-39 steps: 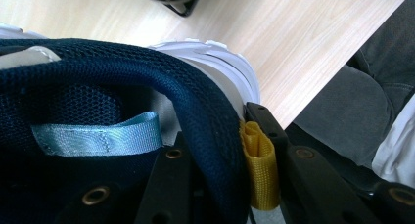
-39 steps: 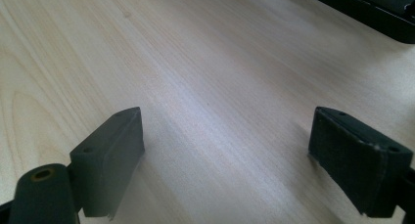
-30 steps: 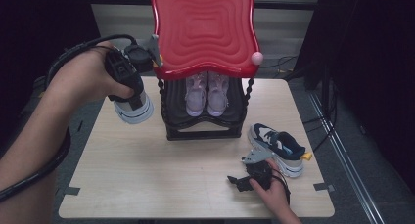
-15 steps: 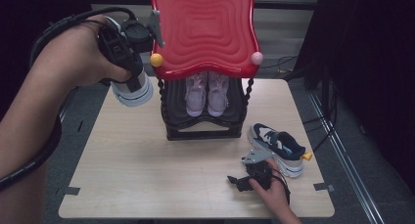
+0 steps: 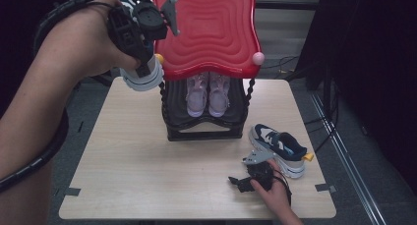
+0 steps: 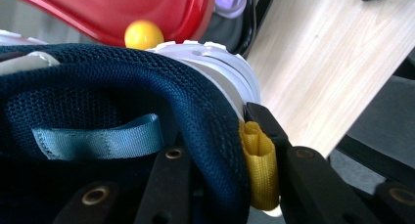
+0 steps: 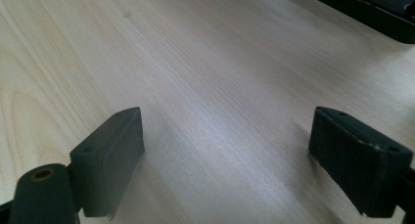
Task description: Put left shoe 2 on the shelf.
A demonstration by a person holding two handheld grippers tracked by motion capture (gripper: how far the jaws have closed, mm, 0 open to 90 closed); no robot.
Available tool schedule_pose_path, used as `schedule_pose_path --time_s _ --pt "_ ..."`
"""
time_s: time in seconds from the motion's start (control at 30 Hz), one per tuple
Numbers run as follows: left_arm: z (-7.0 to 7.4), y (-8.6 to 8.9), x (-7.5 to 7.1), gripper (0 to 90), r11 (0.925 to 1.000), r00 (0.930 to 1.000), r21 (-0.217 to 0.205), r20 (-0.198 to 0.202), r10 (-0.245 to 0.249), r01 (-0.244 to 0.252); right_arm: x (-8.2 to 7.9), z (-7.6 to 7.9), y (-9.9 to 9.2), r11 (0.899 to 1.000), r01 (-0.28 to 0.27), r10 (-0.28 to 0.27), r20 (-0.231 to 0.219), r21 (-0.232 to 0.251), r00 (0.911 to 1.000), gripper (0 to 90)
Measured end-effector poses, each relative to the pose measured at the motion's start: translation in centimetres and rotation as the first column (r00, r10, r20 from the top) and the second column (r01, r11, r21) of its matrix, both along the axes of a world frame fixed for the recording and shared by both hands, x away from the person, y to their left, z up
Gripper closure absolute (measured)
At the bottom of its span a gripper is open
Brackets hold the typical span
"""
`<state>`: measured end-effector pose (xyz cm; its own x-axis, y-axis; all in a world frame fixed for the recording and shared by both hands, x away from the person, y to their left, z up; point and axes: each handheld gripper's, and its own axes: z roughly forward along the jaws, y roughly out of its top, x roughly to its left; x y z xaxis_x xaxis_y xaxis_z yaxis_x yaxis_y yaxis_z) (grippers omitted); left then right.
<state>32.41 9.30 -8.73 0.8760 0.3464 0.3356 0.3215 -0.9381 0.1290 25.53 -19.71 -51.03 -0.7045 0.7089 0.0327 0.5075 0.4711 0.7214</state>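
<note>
- Left claw clamps the navy sneaker by its soft padded heel collar, aloft beside the red rack top.
- Light, floppy shoe; collar grip suits.
- Right claw gapes, idle on the tabletop.

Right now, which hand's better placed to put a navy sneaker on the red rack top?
Left. Its tool is already clamped on a navy sneaker's heel, raised beside the red rack top. The right tool rests open on the table, holding nothing.

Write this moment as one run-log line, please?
left gripper: jaws shut on navy sneaker heel, beside red rack top | right gripper: jaws open over table | second sneaker: on table
</note>
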Motion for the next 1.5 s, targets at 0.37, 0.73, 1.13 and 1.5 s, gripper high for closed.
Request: schedule_pose_path --time_s 0.37,0.73,1.13,1.5 --pt "1.1 -2.9 0.4 72.9 0.9959 0.9938 0.035 0.071 -0.085 0.083 0.0 0.0 0.0 1.000 0.000 0.000 0.000 0.000 1.0000 12.6" --pt "0.4 -5.9 2.0 72.8 0.9860 0.9802 0.068 0.117 -0.160 0.153 0.0 0.0 0.0 1.000 0.000 0.000 0.001 0.000 1.0000 12.6" --pt "-0.3 -8.4 4.2 72.4 0.9680 0.9628 0.104 0.124 -0.240 0.228 0.0 0.0 0.0 1.000 -0.008 0.008 0.003 0.000 1.0000 12.6" --pt "-1.5 -9.6 6.2 71.8 0.9575 0.9531 0.125 0.126 -0.275 0.260 0.0 0.0 0.0 1.000 -0.009 0.009 0.003 0.000 1.0000 12.6"
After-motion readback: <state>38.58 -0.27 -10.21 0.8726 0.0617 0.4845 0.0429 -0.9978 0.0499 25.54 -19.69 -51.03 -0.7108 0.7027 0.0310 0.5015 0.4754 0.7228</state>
